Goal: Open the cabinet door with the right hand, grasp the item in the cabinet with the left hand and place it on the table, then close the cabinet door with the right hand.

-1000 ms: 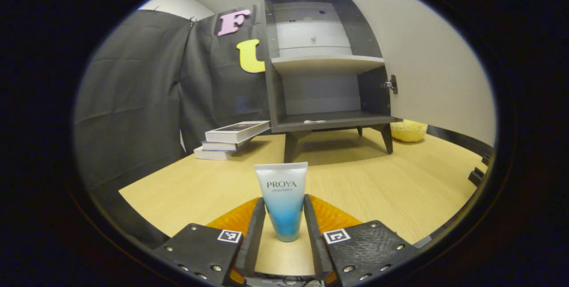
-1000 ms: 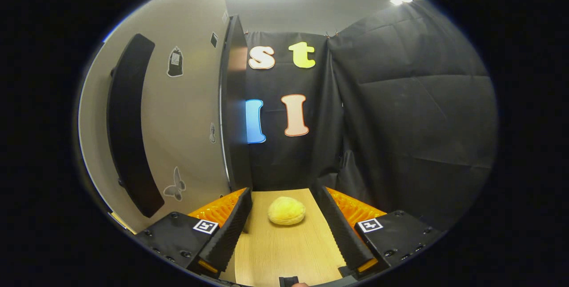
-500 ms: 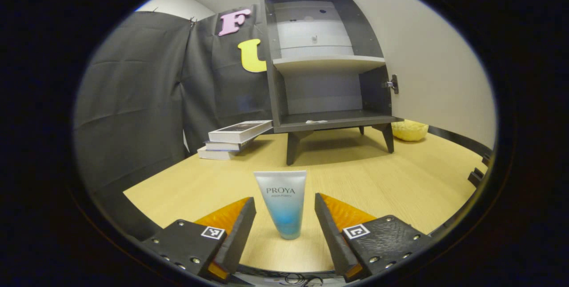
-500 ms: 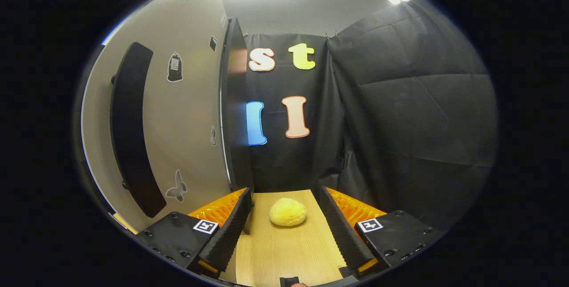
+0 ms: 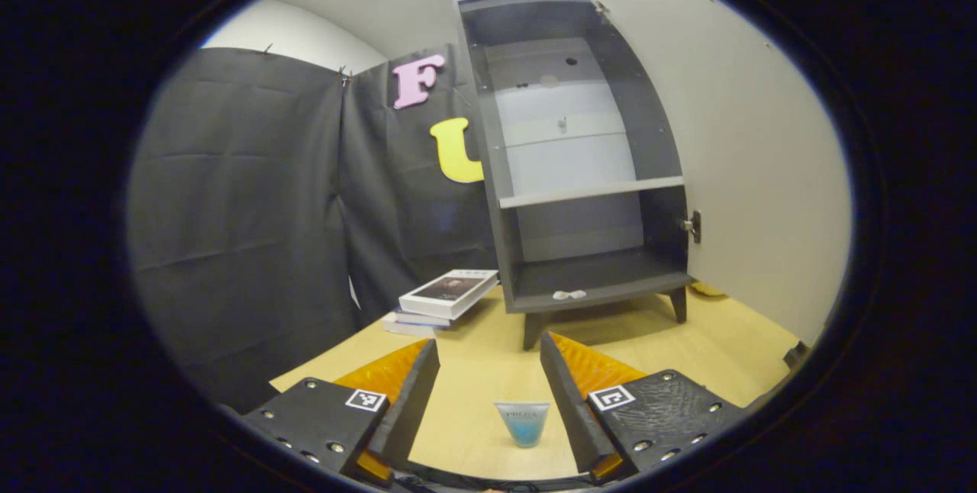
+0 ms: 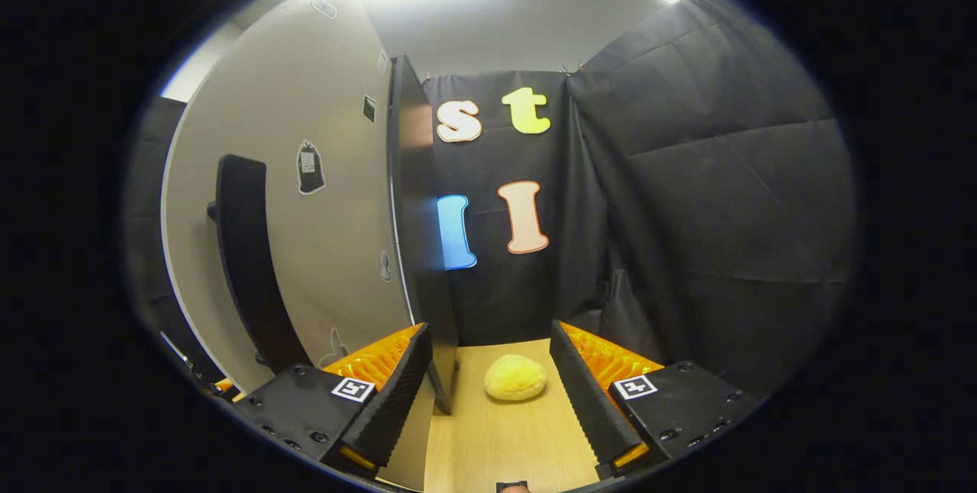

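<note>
1. left gripper spread wide, grasping nothing, raised above tube; tube upright on table, between the fingers but untouched, toward the near edge, well clear of cabinet.
2. right gripper spread, empty, just beside the free edge of cabinet door; door swung fully open.
3. step in hand, by judgement: close door. set one right finger behind the door edge, push in an arc about the hinge.
4. keep clear of yellow sponge on table by the door's foot.
5. hold left high, off the tube.
</note>
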The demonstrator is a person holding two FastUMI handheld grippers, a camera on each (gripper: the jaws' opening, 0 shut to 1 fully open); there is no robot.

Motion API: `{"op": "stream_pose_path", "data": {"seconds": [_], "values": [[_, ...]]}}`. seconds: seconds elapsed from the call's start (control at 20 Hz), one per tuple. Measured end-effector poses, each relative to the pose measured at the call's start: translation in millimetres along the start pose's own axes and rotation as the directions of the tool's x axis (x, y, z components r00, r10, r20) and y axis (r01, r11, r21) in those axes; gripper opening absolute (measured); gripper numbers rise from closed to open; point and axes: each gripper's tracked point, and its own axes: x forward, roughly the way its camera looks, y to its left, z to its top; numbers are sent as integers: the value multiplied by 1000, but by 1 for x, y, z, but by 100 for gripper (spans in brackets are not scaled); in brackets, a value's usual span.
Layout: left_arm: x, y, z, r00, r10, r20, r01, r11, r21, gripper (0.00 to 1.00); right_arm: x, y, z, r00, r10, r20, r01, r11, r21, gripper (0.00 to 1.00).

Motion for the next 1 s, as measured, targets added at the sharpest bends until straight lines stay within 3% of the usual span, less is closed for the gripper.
{"op": "stream_pose_path", "data": {"seconds": [0.25,0.5,0.7,0.75,0.8,0.95,1.0], "values": [[-9,31,64,999,37,37,-35,999,-38,81,-11,7,18,1000,7,6,-7,1000,-17,98],[0,55,107,994,2,108,2,999,-40,81,-37,13,27,998,-61,8,61,998,-28,98],[10,72,115,990,-33,138,40,998,-50,81,-49,26,25,993,-119,2,118,991,-62,98],[13,76,114,990,-39,137,47,997,-56,81,-50,30,24,990,-138,-3,137,988,-73,92],[15,82,112,989,-43,139,51,997,-59,81,-50,29,25,987,-159,0,158,983,-97,98],[22,101,104,990,-42,134,52,996,-66,81,-52,32,24,980,-199,-6,197,974,-115,91],[25,109,103,990,-41,134,51,996,-70,80,-52,34,23,979,-206,-11,204,973,-106,95]]}}
